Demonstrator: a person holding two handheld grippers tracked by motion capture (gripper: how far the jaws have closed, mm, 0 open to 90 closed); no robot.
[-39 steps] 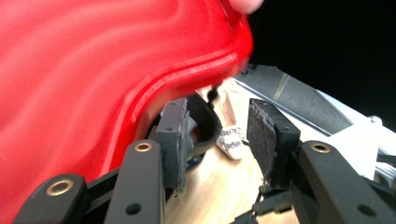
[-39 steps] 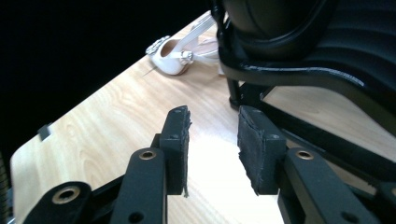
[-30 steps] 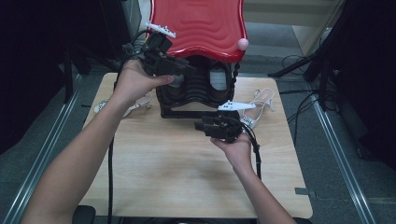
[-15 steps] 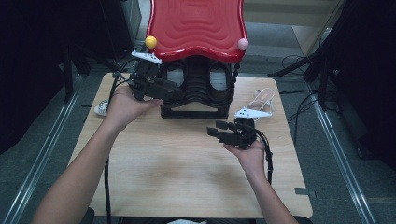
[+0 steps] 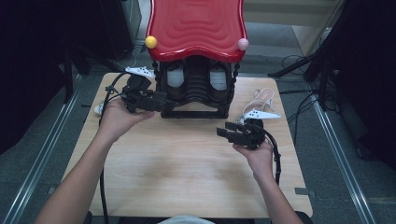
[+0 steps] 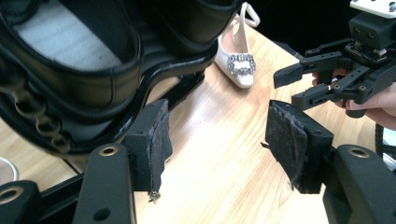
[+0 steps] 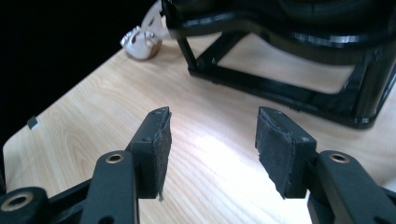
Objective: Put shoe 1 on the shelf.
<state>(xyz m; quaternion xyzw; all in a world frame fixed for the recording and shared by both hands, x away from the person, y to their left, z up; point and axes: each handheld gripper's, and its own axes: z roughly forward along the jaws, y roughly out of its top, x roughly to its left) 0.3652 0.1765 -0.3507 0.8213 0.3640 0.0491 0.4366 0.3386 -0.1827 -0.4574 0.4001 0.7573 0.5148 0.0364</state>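
**Entry: shoe rack station, both claws released and lowered**

Change since the earlier frames: the left claw (image 5: 164, 104) has been brought down from the red top of the rack to its lower left corner, and a yellow ball (image 5: 151, 42) on that corner of the top is now uncovered. The right claw (image 5: 227, 132) has been drawn slightly back over the tabletop (image 5: 187, 172). The jaws of both have just been opening, with nothing between them.

Left claw: wide, empty; pads (image 6: 161, 140) set apart beside the black shoe rack (image 5: 196, 91), touching nothing as far as can be told.

Right claw: wide, empty; held over bare wood in front of the rack's base frame (image 7: 280, 91).

Shoe rack: stood at the far middle of the tabletop, red wavy top (image 5: 198, 25) above, a dark shoe (image 6: 70, 60) with pale insole seated on a tier, presumably just stowed.

White heeled shoe (image 5: 261, 105): lying at the rack's right, near the right claw, probably awaiting stowing. A second pale shoe (image 7: 142, 42) is noted at the rack's left, partly hidden.
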